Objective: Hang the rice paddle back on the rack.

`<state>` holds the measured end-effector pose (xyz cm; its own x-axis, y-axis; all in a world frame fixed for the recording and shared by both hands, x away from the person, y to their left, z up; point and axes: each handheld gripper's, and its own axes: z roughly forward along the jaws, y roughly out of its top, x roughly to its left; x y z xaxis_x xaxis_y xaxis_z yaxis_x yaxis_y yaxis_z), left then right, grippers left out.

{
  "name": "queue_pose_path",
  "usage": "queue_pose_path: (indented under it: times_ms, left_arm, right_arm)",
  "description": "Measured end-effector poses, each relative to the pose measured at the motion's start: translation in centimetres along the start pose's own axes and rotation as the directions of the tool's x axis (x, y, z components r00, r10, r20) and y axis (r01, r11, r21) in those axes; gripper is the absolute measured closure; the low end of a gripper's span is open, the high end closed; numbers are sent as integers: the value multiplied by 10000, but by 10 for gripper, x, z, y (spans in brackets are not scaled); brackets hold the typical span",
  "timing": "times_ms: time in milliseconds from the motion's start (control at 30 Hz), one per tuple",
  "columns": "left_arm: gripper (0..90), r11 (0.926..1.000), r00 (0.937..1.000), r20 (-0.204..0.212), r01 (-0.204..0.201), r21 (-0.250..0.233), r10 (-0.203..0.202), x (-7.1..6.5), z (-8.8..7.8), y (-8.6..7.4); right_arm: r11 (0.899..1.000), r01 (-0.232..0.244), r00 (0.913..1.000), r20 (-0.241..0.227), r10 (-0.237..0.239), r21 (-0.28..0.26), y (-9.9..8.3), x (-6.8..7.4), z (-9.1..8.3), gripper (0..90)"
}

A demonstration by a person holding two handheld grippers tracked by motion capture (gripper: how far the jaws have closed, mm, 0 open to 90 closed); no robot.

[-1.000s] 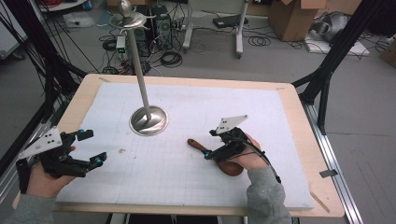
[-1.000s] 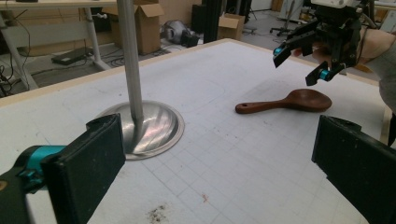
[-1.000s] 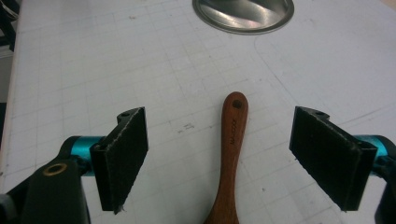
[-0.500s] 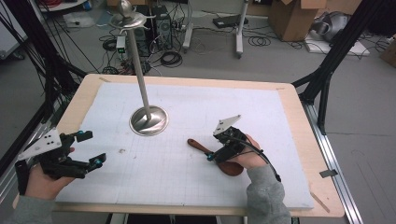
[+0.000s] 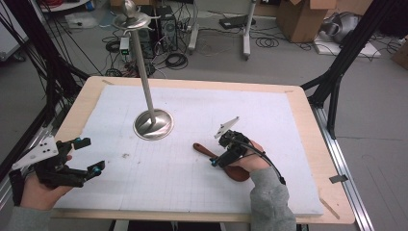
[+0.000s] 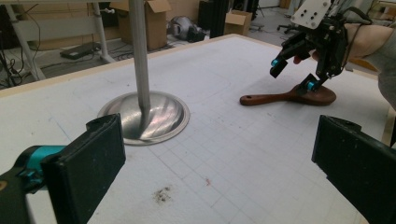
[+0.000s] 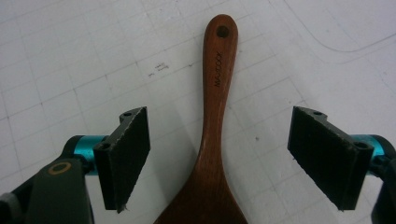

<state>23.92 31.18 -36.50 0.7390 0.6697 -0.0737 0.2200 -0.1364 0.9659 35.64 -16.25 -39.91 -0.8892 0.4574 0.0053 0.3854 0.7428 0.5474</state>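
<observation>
One wooden spoon (image 7: 215, 135) lay flat on the white gridded mat (image 5: 192, 192), right of the middle of the table, and its handle carried a line of small stamped capitals, seen in the right gripper view; they looked like "MAJOODY", though the letters were too fine to be sure. A single round hole pierced the handle's end. The right gripper (image 7: 218, 156) hung directly over the spoon with its two black jaws spread wide, one on each side of the neck where the handle broadened into the bowl, neither pad touching the wood. The left gripper (image 5: 85, 155) rested near the table's left front corner, well apart from the spoon, its two jaws likewise standing far apart with nothing between them. One metal stand (image 5: 153, 124), a round shiny base with a thin upright pole, stood on the mat between the two grippers and farther back. Faint pencil marks and one small dark smudge (image 6: 162, 196) showed on the mat.
</observation>
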Motion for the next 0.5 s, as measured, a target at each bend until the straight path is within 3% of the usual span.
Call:
queue_pose_path:
  times_ms: [267, 500]
  left_arm:
    - [32, 10000, 9999, -113, 57, 1, -57, 0, -4, -2]
    - [32, 10000, 9999, -144, 71, 27, -70, 1, -5, -3]
  right_arm:
    - [9993, 74, 9999, 94, -77, 356, 2, -2, 7, 247]
    - [9967, 140, 9999, 3, -140, 801, 3, -2, 13, 352]
